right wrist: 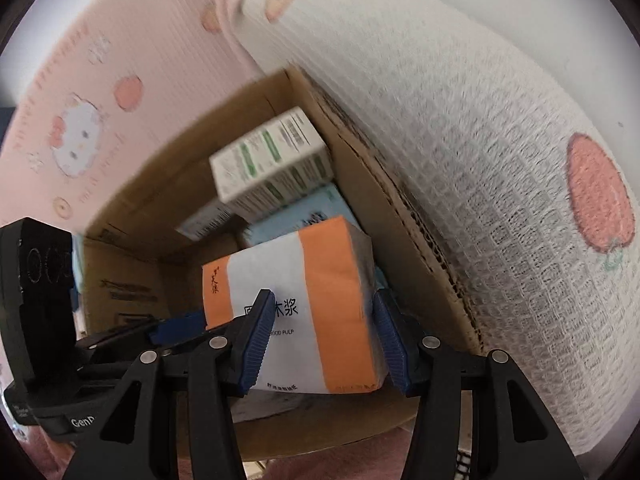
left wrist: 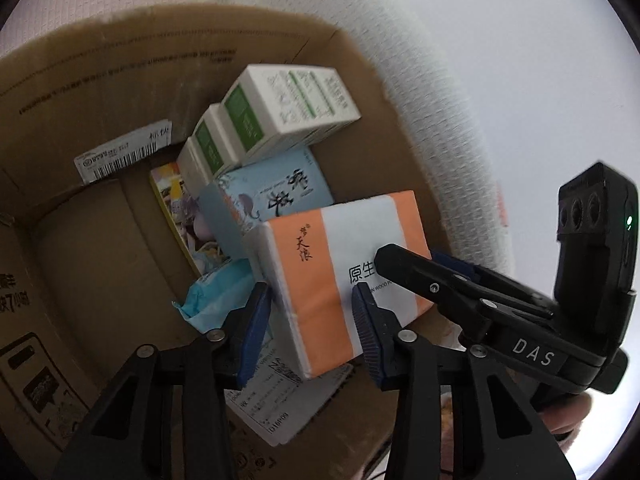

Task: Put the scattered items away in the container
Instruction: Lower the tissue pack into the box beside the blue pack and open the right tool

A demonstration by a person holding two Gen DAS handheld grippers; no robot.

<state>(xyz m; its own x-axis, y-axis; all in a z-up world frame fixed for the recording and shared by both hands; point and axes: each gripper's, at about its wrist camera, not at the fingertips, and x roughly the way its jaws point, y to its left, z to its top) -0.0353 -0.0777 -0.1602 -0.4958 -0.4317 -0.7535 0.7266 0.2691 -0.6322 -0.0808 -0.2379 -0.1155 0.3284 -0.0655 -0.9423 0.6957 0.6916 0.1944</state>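
The left gripper (left wrist: 312,320) and right gripper (right wrist: 324,340) both clasp the orange tissue pack (left wrist: 340,264) over the cardboard box (left wrist: 100,80). This looks like the placing step. Next, both should let go.

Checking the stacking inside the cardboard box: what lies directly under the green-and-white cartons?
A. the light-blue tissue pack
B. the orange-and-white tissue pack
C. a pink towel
A: the green-and-white cartons rest on the light-blue tissue pack, with the orange-and-white tissue pack nearer the grippers.

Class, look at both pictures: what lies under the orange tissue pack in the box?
Under the orange tissue pack show a blue tissue pack, a pale blue wipes packet and a printed label. The box floor beneath is covered.
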